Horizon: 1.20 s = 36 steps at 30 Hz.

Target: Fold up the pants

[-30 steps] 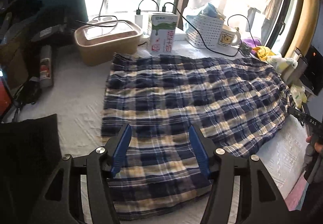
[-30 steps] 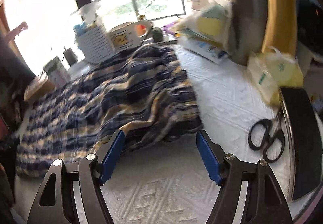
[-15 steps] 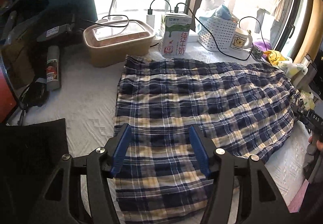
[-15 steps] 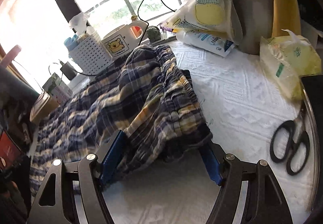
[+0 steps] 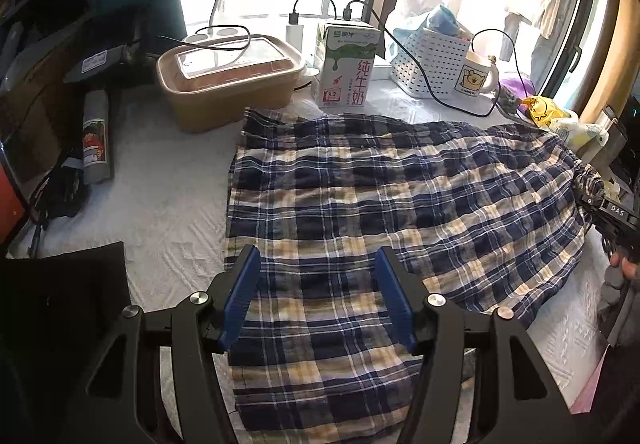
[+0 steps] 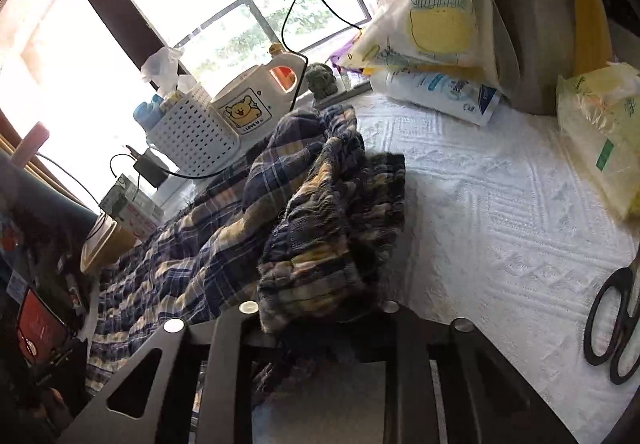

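Note:
Blue, white and yellow plaid pants [image 5: 380, 212] lie spread across the white textured bedspread [image 5: 168, 196]. My left gripper [image 5: 318, 296] is open, its blue pads above the leg-hem end of the pants, holding nothing. My right gripper [image 6: 320, 308] is shut on the bunched elastic waistband [image 6: 324, 244] of the pants and lifts it off the bedspread; its pads are hidden by the cloth. The right gripper also shows at the far right of the left wrist view [image 5: 612, 216].
Along the window stand a brown lidded box [image 5: 228, 80], a milk carton [image 5: 346, 72], a white basket [image 5: 432, 60] and a bear mug [image 5: 476, 78] with cables. Black scissors [image 6: 612, 328], a yellow bag [image 6: 600, 132] and a bottle [image 6: 436, 92] lie right of the waistband.
My right gripper moved onto the waistband, closed on it and raised it into a bunch. My left gripper drifted slightly back and stayed open over the hem end.

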Each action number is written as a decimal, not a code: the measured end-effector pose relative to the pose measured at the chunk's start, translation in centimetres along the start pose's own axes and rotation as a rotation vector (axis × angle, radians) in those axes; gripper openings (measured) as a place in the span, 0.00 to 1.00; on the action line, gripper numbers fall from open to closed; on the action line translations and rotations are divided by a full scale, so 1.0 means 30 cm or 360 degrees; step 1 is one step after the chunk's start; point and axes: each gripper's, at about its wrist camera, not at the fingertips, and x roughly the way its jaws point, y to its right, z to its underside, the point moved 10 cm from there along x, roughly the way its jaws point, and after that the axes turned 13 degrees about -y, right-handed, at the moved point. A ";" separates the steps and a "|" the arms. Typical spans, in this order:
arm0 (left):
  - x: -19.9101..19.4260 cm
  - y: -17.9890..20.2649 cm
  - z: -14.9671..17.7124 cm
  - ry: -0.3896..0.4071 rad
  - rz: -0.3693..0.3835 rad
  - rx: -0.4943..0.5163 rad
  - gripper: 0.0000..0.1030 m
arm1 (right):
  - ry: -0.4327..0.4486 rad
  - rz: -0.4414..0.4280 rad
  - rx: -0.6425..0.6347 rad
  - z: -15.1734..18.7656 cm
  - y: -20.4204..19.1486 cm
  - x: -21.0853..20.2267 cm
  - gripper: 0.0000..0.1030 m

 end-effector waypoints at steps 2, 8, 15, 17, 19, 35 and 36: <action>-0.001 -0.003 0.000 0.0006 0.0004 -0.0007 0.58 | 0.0030 0.0011 -0.0018 -0.014 -0.013 -0.027 0.18; -0.010 -0.021 -0.014 0.0032 -0.0001 0.0052 0.58 | 0.0115 0.0025 -0.0123 -0.067 -0.111 -0.106 0.18; -0.049 -0.034 -0.043 0.0104 0.0046 0.0096 0.58 | 0.0208 0.0056 -0.0303 -0.110 -0.299 -0.170 0.18; -0.053 -0.040 -0.037 0.0115 0.0070 0.0087 0.58 | 0.0221 0.0076 -0.0383 -0.108 -0.372 -0.173 0.18; -0.055 -0.048 -0.024 0.0120 0.0096 0.0078 0.58 | 0.0218 0.0077 -0.0430 -0.103 -0.427 -0.167 0.18; -0.087 -0.222 0.045 0.0151 0.0136 -0.0037 0.58 | 0.0109 0.0020 -0.0718 -0.005 -0.777 -0.050 0.16; -0.093 -0.235 0.047 0.0159 0.0135 -0.0046 0.58 | 0.0098 0.0011 -0.0743 0.006 -0.800 -0.040 0.15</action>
